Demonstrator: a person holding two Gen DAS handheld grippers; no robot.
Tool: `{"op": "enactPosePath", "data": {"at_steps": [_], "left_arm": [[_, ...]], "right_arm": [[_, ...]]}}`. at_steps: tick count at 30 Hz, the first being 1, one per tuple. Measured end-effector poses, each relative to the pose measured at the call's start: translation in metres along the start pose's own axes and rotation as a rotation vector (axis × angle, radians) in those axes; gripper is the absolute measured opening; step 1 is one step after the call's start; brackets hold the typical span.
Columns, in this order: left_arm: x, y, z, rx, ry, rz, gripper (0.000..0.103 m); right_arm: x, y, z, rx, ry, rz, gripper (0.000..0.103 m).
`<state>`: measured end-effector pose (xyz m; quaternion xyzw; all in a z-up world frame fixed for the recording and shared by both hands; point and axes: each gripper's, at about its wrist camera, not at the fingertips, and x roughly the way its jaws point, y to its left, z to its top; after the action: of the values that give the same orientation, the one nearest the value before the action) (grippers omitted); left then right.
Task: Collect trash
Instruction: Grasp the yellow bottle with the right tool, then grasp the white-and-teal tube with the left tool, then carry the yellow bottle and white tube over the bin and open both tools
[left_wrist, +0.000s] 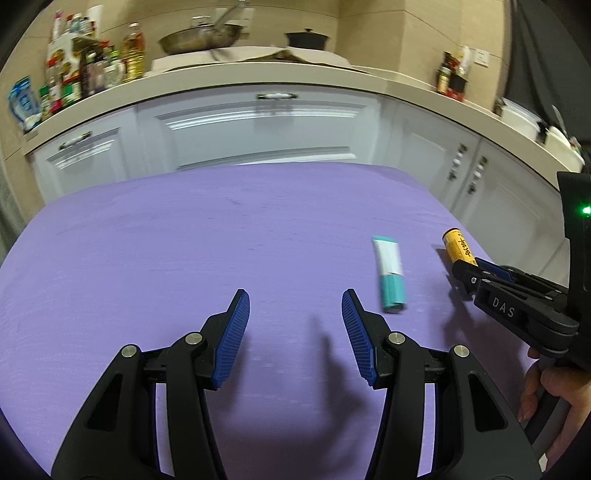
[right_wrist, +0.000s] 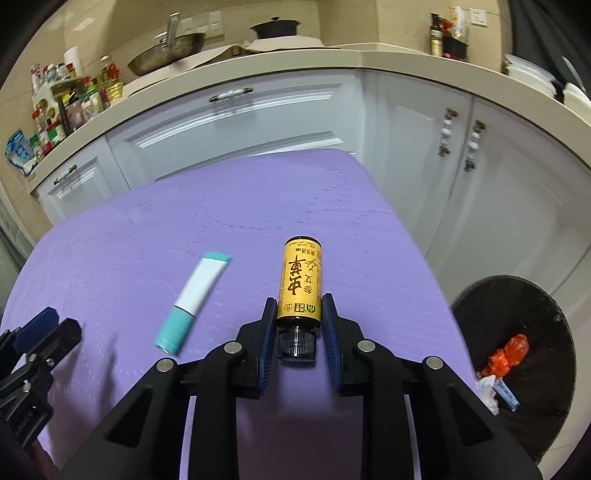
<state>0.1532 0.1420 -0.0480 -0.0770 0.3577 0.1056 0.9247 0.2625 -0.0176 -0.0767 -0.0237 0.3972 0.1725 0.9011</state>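
Left wrist view: the left hand-held gripper tilts down over the purple table, its blue pads standing well apart with nothing between them. Just to the right of its right finger lies a teal-and-white tube flat on the table, its long axis running away from the camera, the teal cap at the near end. Farther right, the right hand-held gripper reaches in from the right edge, a hand on its grip, and a yellow bottle sticks out beyond its fingertips toward the far side.

Right wrist view: the right hand-held gripper also points down at the table, its pads closed against the lower sides of the yellow bottle. The bottle's long axis runs straight along the fingers, its black cap toward the camera and its base away. The tube lies to the left, slanted, cap nearest. A black trash bin with wrappers inside stands beside the table's right edge.
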Motion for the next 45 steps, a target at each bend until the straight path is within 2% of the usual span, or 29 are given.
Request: {"op": "enactPosePath", "data": {"at_steps": [6, 14, 19, 20, 23, 31, 45], "left_arm": [[0.012, -0.036, 0.004, 0.051, 0.011, -0.031, 0.051], [0.039, -0.07, 0.009, 0.102, 0.051, -0.031, 0.05], [0.057, -0.078, 0.01, 0.12, 0.105, -0.04, 0.026], [0.059, -0.079, 0.009, 0.12, 0.115, -0.043, 0.016], [0.061, -0.076, 0.008, 0.108, 0.126, -0.06, 0.01], [0.048, -0.069, 0.004, 0.102, 0.094, -0.043, 0.007], [0.0, -0.05, 0.0, 0.082, 0.018, -0.035, 0.007]], "right_arm": [[-0.011, -0.023, -0.009, 0.027, -0.008, -0.008, 0.025], [-0.018, -0.041, -0.016, 0.058, -0.015, 0.012, 0.025], [-0.019, -0.045, -0.018, 0.066, -0.018, 0.023, 0.025], [-0.018, -0.046, -0.018, 0.066, -0.017, 0.025, 0.025], [-0.019, -0.049, -0.019, 0.069, -0.016, 0.027, 0.025], [-0.026, -0.049, -0.021, 0.068, -0.033, 0.028, 0.025], [-0.055, -0.038, -0.029, 0.042, -0.074, 0.033, 0.025]]}}
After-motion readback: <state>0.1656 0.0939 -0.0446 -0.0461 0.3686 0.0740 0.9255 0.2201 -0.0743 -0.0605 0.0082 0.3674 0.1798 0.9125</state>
